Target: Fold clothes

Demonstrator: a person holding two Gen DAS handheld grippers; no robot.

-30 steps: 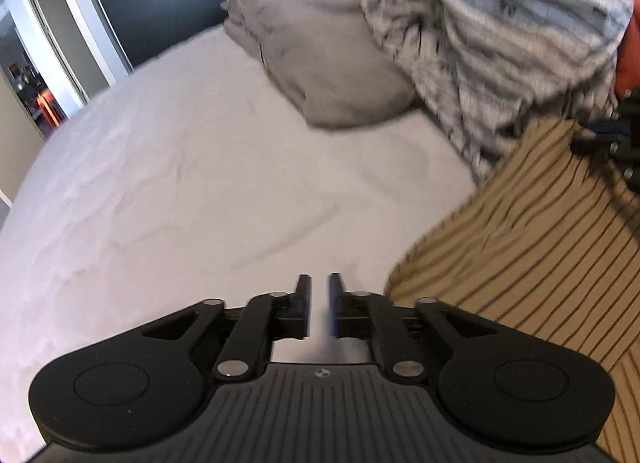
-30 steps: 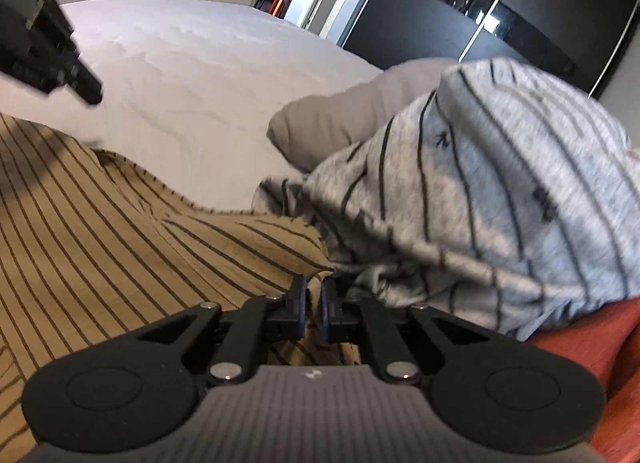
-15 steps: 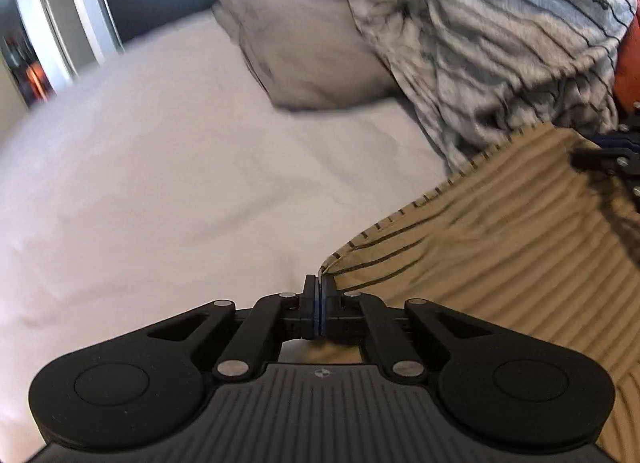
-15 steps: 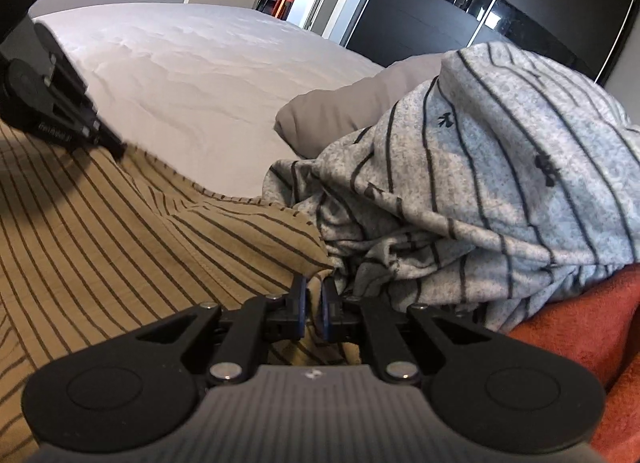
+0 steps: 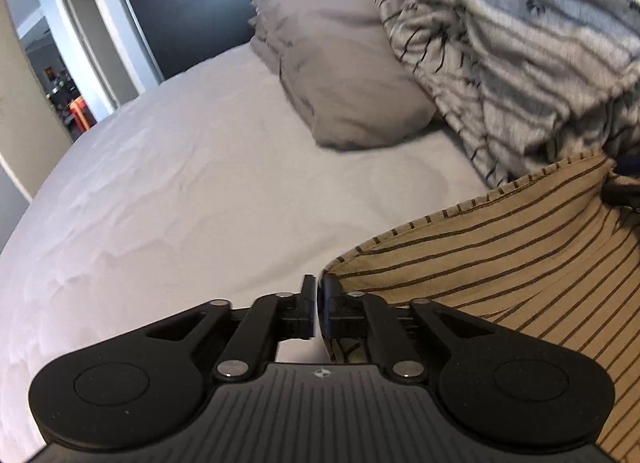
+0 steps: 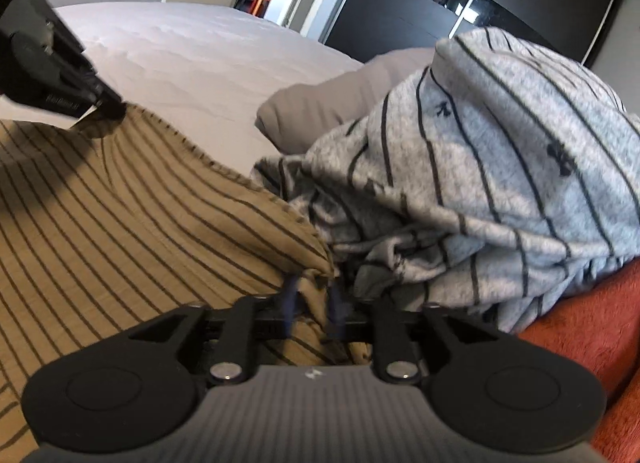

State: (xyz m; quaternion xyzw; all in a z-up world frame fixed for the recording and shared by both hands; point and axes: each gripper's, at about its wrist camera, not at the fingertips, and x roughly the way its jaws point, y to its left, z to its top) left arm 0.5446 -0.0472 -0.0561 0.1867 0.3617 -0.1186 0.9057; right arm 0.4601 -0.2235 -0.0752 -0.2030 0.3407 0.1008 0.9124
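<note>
At lower centre, our left tongs [image 5: 319,295] pinch the tan striped shirt's [image 5: 520,263] corner; our right tongs [image 6: 312,303], slightly parted, straddle its bunched opposite corner on the bed [image 5: 180,183].

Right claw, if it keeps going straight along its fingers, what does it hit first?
Probably the grey striped garment heaped just beyond the right claw, which sits at the tan striped shirt edge. Depth is uncertain.

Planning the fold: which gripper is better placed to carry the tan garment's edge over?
Probably left. The left gripper is shut on a corner of the tan striped garment; the right gripper, fingers apart and blurred, crowds the grey striped pile.
</note>
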